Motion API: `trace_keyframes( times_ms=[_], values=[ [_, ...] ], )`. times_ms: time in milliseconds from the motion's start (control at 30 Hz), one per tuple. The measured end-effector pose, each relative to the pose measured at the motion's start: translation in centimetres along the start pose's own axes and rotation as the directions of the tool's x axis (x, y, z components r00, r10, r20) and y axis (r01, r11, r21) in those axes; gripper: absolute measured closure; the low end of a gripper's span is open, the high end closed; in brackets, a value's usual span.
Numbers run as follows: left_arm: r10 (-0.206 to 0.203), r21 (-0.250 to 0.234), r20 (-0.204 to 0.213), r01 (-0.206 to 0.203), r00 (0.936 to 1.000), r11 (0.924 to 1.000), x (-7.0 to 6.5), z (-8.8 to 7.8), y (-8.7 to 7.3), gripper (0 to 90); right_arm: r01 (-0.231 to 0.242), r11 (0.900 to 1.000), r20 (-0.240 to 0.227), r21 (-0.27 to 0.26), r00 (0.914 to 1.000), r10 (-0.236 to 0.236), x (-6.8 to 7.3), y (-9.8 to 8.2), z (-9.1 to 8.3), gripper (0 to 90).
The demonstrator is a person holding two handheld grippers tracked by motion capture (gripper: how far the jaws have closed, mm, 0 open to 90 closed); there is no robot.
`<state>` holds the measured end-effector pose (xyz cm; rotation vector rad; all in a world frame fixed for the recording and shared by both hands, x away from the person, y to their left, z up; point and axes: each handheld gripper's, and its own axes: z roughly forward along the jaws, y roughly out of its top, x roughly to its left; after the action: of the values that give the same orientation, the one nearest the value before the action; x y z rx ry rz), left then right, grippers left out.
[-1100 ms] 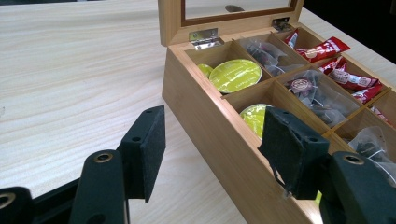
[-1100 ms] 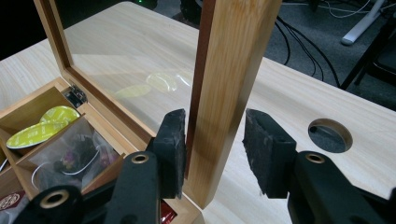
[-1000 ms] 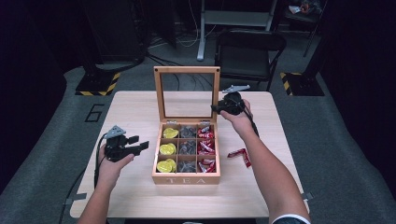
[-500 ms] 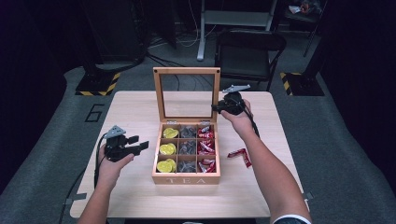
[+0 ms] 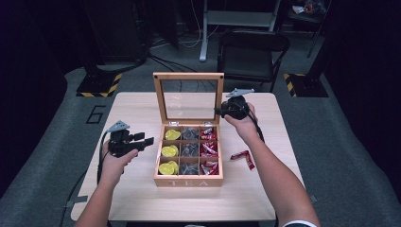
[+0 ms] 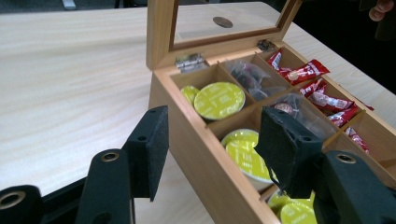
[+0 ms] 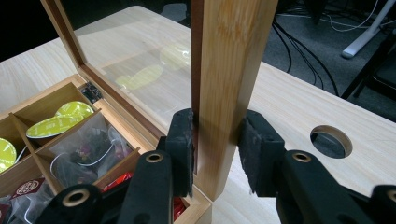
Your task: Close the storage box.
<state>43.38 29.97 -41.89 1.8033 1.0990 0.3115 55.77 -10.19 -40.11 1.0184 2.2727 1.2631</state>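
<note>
A wooden tea box (image 5: 188, 181) stands mid-table with its glass-windowed lid (image 5: 188, 75) upright. Inside are yellow-green capsules (image 5: 170, 151) on the left, clear sachets (image 5: 190, 150) in the middle and red packets (image 5: 208, 149) on the right. My right gripper (image 5: 221, 111) is shut on the lid's right side rail (image 7: 224, 56); its jaws have just been closing, and both pads press the wood in the right gripper view (image 7: 215, 126). My left gripper (image 5: 149, 140) hovers just left of the box. Its jaws have just been closing, but they stand open (image 6: 215, 126), with the box's near wall (image 6: 205, 158) ahead of them.
Two loose red packets (image 5: 243, 157) lie on the table right of the box. A round hole (image 7: 330, 141) pierces the tabletop behind the lid. A dark chair (image 5: 253, 47) stands beyond the table's far edge. Bare tabletop (image 5: 123, 113) spreads left of the box.
</note>
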Motion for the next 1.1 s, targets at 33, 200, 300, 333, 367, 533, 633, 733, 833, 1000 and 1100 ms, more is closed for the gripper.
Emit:
trace_keyframes(
  times_ms=[33, 200, 300, 333, 367, 533, 633, 733, 833, 1000, 1100],
  values=[
    [0.005, -0.001, -0.002, -0.005, 1.0000, 1.0000, 0.0, 0.0, 0.5, 43.7, 0.001, 1.000, 0.003, 0.000, 1.0000, -0.001, 0.1, 0.0, -0.1, 66.0],
    [0.020, -0.009, -0.008, -0.020, 0.9998, 0.9998, 0.4, -0.1, 2.9, 44.4, -0.001, 1.000, 0.007, -0.016, 1.0000, 0.001, 0.3, -0.3, -0.2, 65.8],
    [0.054, -0.009, -0.016, -0.054, 0.9984, 0.9985, 0.7, -0.1, 4.3, 44.4, 0.005, 1.000, 0.008, -0.018, 1.0000, -0.005, 0.3, -0.3, -0.2, 65.8],
    [0.063, -0.013, -0.021, -0.063, 0.9978, 0.9979, 0.9, 0.1, 5.1, 44.4, 0.004, 1.000, 0.011, -0.016, 0.9999, -0.004, 0.3, -0.3, -0.2, 65.7],
    [0.064, -0.012, -0.021, -0.064, 0.9978, 0.9979, 1.0, 0.1, 5.5, 44.4, 0.000, 1.000, 0.013, -0.017, 0.9999, 0.000, 0.4, -0.3, -0.2, 65.7],
    [0.075, -0.011, -0.016, -0.075, 0.9971, 0.9971, 1.3, 0.5, 7.3, 45.0, -0.002, 1.000, 0.012, -0.015, 0.9999, 0.003, 0.6, -0.4, -0.4, 65.5],
    [0.072, -0.015, -0.016, -0.072, 0.9973, 0.9973, 1.3, 0.6, 7.9, 45.9, 0.002, 1.000, 0.011, -0.017, 0.9999, -0.002, 0.6, -0.4, -0.4, 65.4],
    [0.079, -0.016, -0.012, -0.079, 0.9968, 0.9967, 1.3, 0.8, 8.9, 47.8, 0.002, 1.000, 0.015, -0.023, 0.9999, -0.002, 0.8, -0.5, -0.5, 65.2],
    [0.084, -0.026, -0.018, -0.084, 0.9963, 0.9961, 1.2, 1.2, 9.5, 47.8, 0.009, 1.000, 0.017, -0.027, 0.9998, -0.009, 0.9, -0.6, -0.6, 65.0],
    [0.110, -0.027, -0.025, -0.111, 0.9936, 0.9935, 1.0, 1.7, 10.0, 48.2, 0.011, 1.000, 0.015, -0.027, 0.9998, -0.011, 1.0, -0.8, -0.8, 64.9],
    [0.124, -0.030, -0.035, -0.125, 0.9917, 0.9917, 0.9, 2.0, 10.3, 49.1, 0.015, 1.000, 0.015, -0.027, 0.9998, -0.015, 1.1, -0.8, -0.8, 64.8]
  ],
)
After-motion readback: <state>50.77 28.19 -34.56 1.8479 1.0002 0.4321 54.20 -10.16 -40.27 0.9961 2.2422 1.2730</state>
